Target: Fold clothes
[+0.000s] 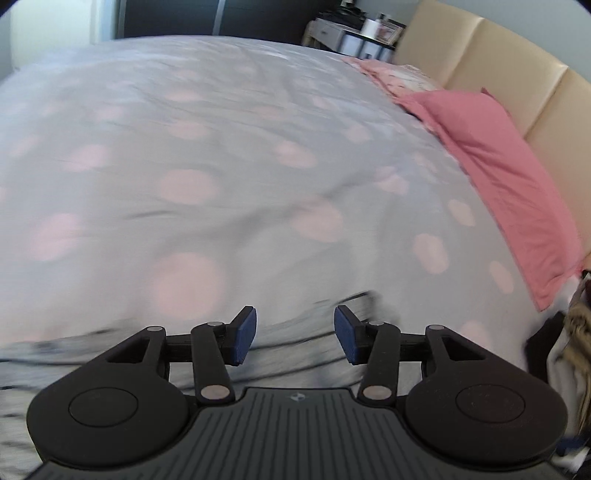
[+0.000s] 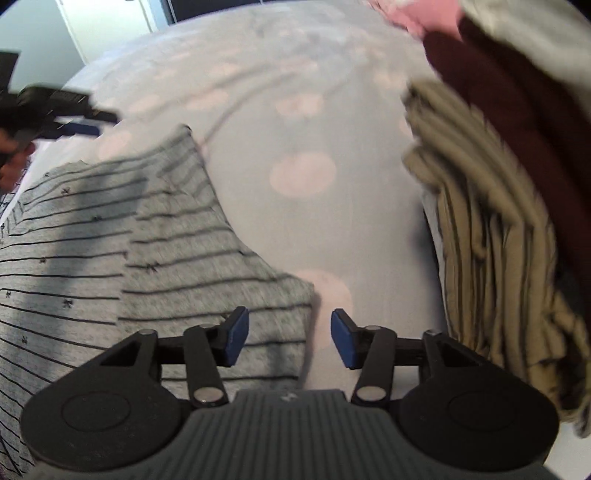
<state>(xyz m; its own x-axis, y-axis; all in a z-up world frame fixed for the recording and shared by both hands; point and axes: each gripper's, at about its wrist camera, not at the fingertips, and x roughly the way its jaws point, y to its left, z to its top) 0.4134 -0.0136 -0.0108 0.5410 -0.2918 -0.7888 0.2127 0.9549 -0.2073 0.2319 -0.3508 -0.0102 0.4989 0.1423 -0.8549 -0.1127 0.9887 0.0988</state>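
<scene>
A grey garment (image 2: 110, 240) with thin dark stripes and small bow prints lies partly folded on the bed, at the left of the right wrist view. Its blurred edge (image 1: 288, 350) shows low in the left wrist view. My right gripper (image 2: 290, 338) hangs open above the garment's right corner, with nothing between its blue pads. My left gripper (image 1: 294, 334) is open too, empty, above the garment's edge. That left gripper (image 2: 74, 118) also appears at the far left of the right wrist view, held by a hand (image 2: 11, 158).
The bed cover (image 1: 221, 147) is pale grey with pink dots. A pink pillow (image 1: 491, 166) lies along a beige headboard (image 1: 498, 62). A pile of olive striped cloth (image 2: 491, 240) and dark maroon cloth (image 2: 517, 110) sits right of the garment. A cluttered bedside table (image 1: 354, 33) stands beyond.
</scene>
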